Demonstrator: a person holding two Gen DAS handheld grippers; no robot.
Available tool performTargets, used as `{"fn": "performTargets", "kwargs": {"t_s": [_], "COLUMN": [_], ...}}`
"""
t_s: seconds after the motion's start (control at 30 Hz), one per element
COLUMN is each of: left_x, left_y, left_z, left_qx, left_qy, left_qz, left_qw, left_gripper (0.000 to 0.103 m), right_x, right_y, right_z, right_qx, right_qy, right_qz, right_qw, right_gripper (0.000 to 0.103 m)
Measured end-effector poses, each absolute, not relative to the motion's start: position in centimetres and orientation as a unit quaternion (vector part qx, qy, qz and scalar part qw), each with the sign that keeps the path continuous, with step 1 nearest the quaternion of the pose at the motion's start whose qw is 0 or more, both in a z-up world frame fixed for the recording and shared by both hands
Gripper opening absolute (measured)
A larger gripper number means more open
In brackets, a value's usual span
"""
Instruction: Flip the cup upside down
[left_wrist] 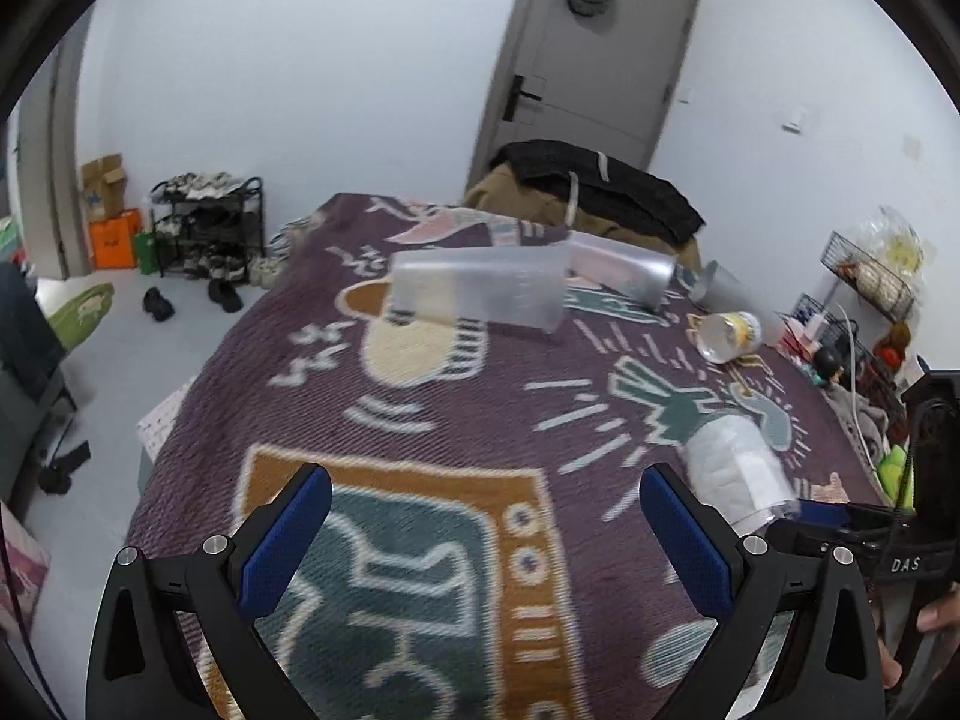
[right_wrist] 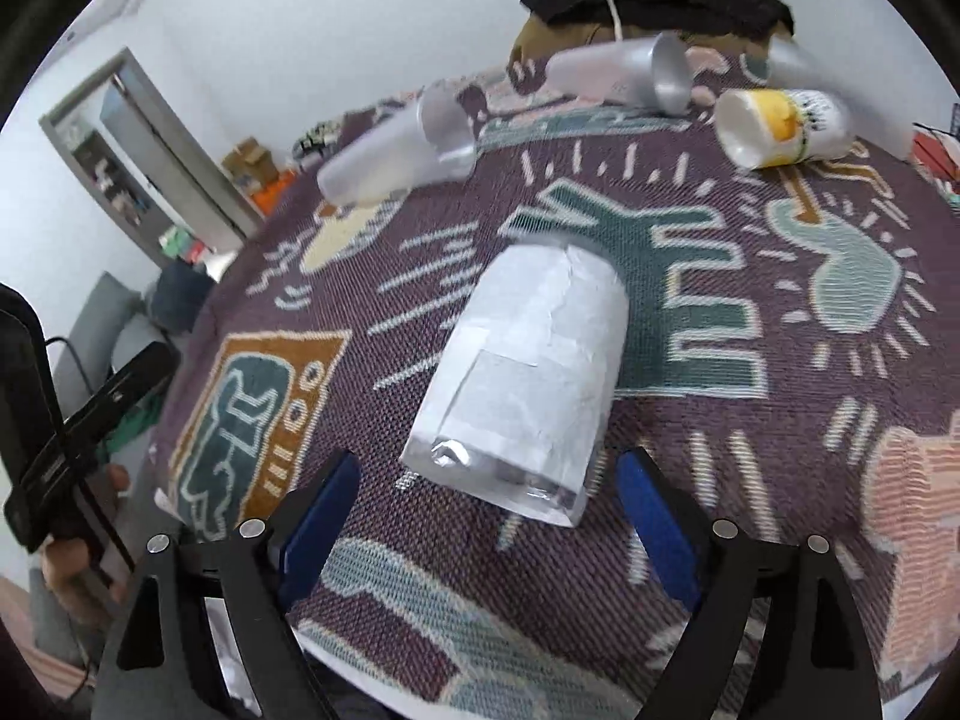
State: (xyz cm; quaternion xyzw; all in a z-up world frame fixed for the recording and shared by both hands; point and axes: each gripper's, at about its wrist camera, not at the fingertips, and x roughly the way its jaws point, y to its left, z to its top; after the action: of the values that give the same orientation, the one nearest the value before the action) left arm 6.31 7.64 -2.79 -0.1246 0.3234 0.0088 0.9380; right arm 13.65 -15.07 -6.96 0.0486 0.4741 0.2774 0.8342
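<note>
1. Work surface is a woven blanket [right_wrist: 690, 312], purple ground w/ teal, tan, cream and pink cartoon shapes, ribbed coarse knit. It's my landmark for everything below.
2. Room past the blanket's far edge: white walls, grey door [left_wrist: 600, 54] w/ dark handle, something round hanging on it; a dark garment [left_wrist: 606, 186] over a tan heap at the blanket's far end.
3. Left of the blanket on pale floor: black shoe rack [left_wrist: 207, 222], loose shoes, orange box and cardboard box. Right of it: wire basket [left_wrist: 870, 270] and clutter, too blurred to sort.
4. Task cup [right_wrist: 528, 384] lies on its side mid-blanket, clear plastic w/ crinkled white paper lining, tapered; mouth faces my right gripper [right_wrist: 486, 498], base points away.
5. Right gripper: blue-padded fingers spread wide, either side of the cup's mouth end, not touching it.
6. Left gripper [left_wrist: 486, 516]: spread wide too, holding nothing, over the blanket's near part; same cup [left_wrist: 738, 468] is just to its right.
7. Farther up the blanket, all on their sides: frosted translucent cup [left_wrist: 480, 288], second frosted cup [left_wrist: 624, 267], greyish cup [left_wrist: 720, 285], white cup w/ yellow print [left_wrist: 729, 330]. Motion blur softens them.
</note>
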Motion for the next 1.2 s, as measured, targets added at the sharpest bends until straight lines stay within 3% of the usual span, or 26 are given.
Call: {"fn": "performTargets", "kwargs": {"t_s": [0.57,1.2], "left_x": [14.1,23.7], "left_y": [-0.1,-8.0], "left_z": [0.8,-4.6], "left_qx": [-0.085,-0.059], "left_qy": [0.395,0.579], "left_qz": [-0.086,-0.146], "left_qw": [0.911,0.800], "left_gripper": [0.103,0.100], "right_x": [14.9,16.2], "right_y": [-23.2,-28.2], "right_z": [-6.9,-8.0], "right_qx": [0.115,0.144], "right_qy": [0.428,0.426], "right_qz": [0.207,0.155], "right_qw": [0.872,0.880], "right_gripper": [0.088,0.088]}}
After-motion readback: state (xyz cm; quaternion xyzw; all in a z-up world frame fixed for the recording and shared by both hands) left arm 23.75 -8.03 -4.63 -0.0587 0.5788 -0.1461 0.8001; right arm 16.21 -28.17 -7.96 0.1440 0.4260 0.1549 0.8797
